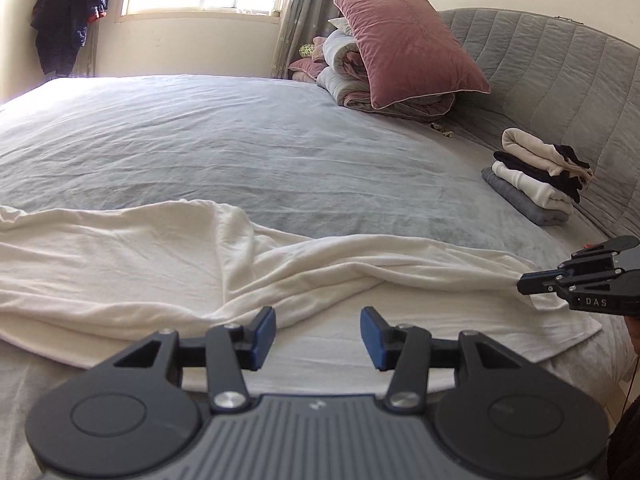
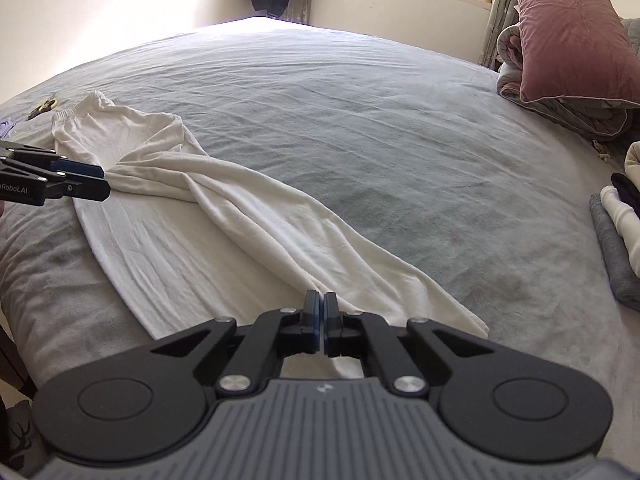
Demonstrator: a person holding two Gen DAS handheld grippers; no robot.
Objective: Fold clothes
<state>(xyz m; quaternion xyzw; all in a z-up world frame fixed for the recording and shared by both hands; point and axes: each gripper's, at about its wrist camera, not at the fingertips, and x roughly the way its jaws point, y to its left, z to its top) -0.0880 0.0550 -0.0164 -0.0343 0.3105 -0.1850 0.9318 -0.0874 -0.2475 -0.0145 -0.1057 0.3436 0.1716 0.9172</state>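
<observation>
Right gripper [image 2: 322,322] clamped on hem of white trousers [image 2: 224,216]. Left gripper [image 1: 318,336] jaws apart, nothing between, over the garment mid-length. Trousers lie twisted along near edge of bed [image 1: 240,136]. Advice: untwist, pull taut before folding.
</observation>
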